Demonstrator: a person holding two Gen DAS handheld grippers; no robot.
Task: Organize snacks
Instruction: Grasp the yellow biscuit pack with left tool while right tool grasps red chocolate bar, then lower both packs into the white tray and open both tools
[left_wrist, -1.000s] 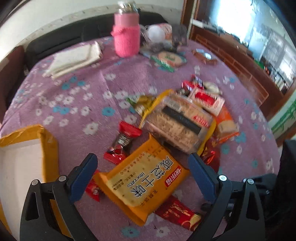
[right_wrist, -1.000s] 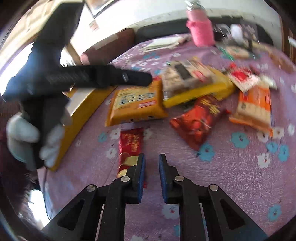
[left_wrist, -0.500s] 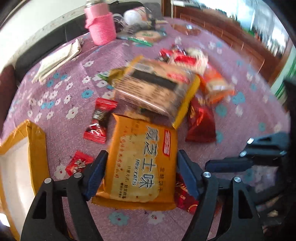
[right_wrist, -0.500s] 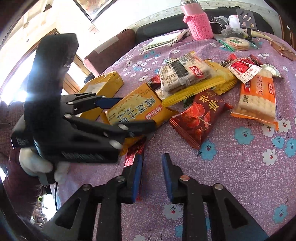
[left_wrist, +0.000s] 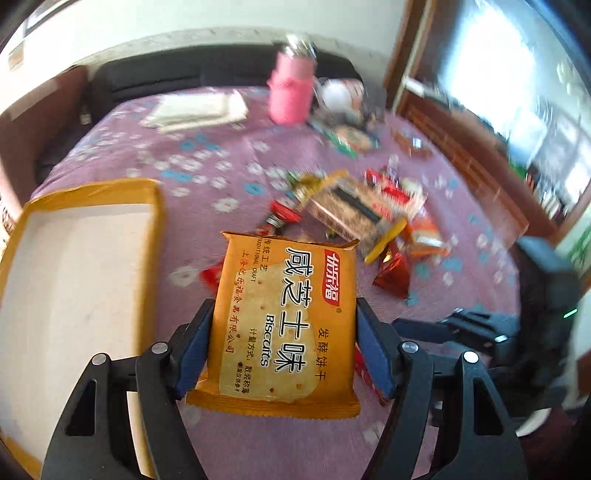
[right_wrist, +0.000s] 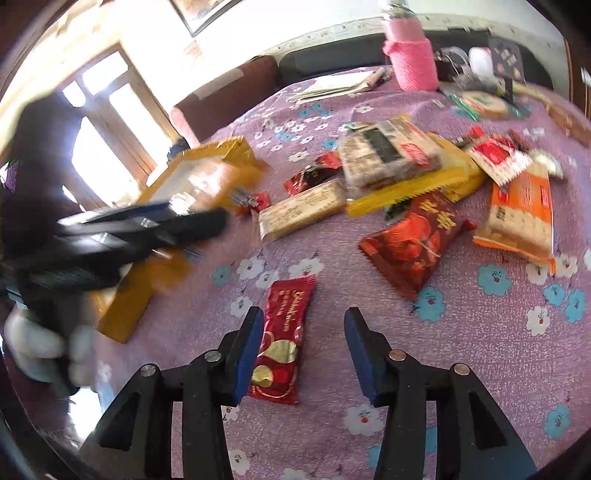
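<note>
The desk (left_wrist: 207, 162) under its purple flowered cloth spreads below me, and my yellow cardboard box (left_wrist: 155, 236) sits open on it at the left of my left view, its white floor bare where I can see it.

In my left gripper (left_wrist: 282, 350) I hold the orange biscuit pack (left_wrist: 284, 317). My jaws have just been closing and now clench it by its two long edges, one blue pad against each side. The pack stands lifted clear of the cloth, its far end jutting out beyond my fingertips, just to the right of the box. The right view shows this same gripper as a dark blur beside the box.

The snack heap lies farther out: a clear-wrapped cracker pack (right_wrist: 388, 155) on a yellow wrapper, an orange cracker bag (right_wrist: 521, 218) to the right, a dark red pouch (right_wrist: 417, 240) nearer me, and a pale bar (right_wrist: 303, 212) to its left.

My right gripper (right_wrist: 304, 350) hangs low over the cloth, its jaws released and just opening, gripping nothing. The small red chocolate bar (right_wrist: 284, 339) lies flat on the cloth there, hard against my left pad, with bare cloth between it and my right pad.

A pink knitted bottle (right_wrist: 410, 62) stands at the far edge.
</note>
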